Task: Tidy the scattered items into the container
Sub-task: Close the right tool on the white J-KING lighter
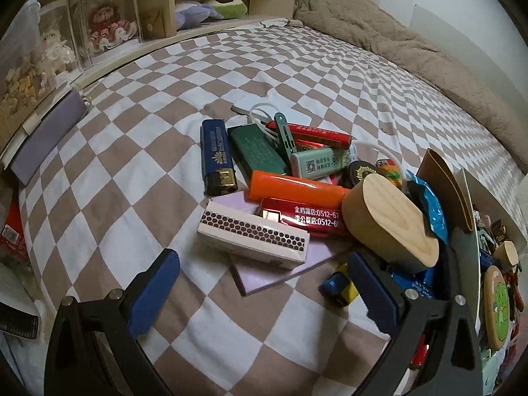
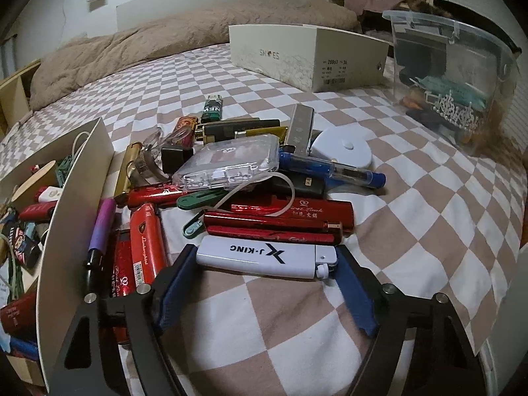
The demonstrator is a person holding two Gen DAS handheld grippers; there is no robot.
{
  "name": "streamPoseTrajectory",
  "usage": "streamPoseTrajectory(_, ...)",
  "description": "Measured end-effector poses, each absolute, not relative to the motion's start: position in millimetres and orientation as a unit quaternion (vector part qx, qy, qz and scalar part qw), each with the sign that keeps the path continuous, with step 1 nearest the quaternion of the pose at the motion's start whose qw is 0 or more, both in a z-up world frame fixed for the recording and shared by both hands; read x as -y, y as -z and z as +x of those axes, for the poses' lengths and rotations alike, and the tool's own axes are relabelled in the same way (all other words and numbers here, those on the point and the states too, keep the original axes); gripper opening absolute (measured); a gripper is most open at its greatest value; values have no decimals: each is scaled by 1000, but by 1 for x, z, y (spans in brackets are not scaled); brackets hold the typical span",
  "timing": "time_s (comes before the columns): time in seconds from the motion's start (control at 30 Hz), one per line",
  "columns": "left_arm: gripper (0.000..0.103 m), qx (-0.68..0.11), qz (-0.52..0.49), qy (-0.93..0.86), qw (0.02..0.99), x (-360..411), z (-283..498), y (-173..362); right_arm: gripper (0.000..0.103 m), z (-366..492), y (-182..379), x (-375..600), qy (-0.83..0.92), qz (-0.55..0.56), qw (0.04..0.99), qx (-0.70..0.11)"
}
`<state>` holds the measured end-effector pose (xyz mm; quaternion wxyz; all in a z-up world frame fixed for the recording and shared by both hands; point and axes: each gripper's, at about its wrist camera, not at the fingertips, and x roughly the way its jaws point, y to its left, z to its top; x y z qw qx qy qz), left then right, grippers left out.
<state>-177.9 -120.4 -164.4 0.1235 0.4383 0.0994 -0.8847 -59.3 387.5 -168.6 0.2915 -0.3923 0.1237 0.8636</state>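
Note:
Lighters and small items lie heaped on the checked bedspread. In the right wrist view my right gripper [image 2: 265, 265] is shut on a white J-KING lighter [image 2: 257, 254], one blue pad at each of its ends, with the lighter lying on the bed in front of a pile of red lighters [image 2: 280, 221]. The cardboard container [image 2: 76, 198] stands left of that pile, holding several items. In the left wrist view my left gripper [image 1: 264, 283] is open just short of a white matchbox [image 1: 254, 236] on a purple pad [image 1: 274, 270]. The container's wall [image 1: 468, 194] rises at the right.
A wooden oval box [image 1: 389, 224], an orange lighter [image 1: 297, 188] and a blue lighter [image 1: 217, 155] crowd the left pile. A white shoe box [image 2: 310, 56] and a clear plastic tub [image 2: 452, 76] stand at the back right. A beige blanket [image 2: 165, 43] lines the far side.

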Motion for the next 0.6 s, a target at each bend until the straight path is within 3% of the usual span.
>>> streamPoseTrajectory(0.03, 102, -105, 437, 885, 123, 122, -177, 164, 82, -59, 169, -388, -864, -392, 291, -125)
streamPoseTrajectory(0.27, 70, -108, 424, 890, 127, 125, -170, 160, 82, -57, 168, -389, -866, -387, 288, -130)
streamPoseTrajectory(0.33, 67, -107, 424, 892, 114, 122, -170, 159, 82, -57, 168, -389, -866, -387, 288, -130)
streamPoseTrajectory(0.37, 58, -107, 424, 893, 104, 119, -170, 159, 82, -57, 168, -389, -866, -387, 288, -130)
streamPoseTrajectory(0.4, 54, -105, 424, 894, 98, 117, -170, 159, 82, -57, 168, -389, -866, -387, 288, -130)
streamPoseTrajectory(0.6, 49, -121, 421, 893, 101, 123, -170, 158, 82, -57, 168, -388, -866, -387, 289, -129)
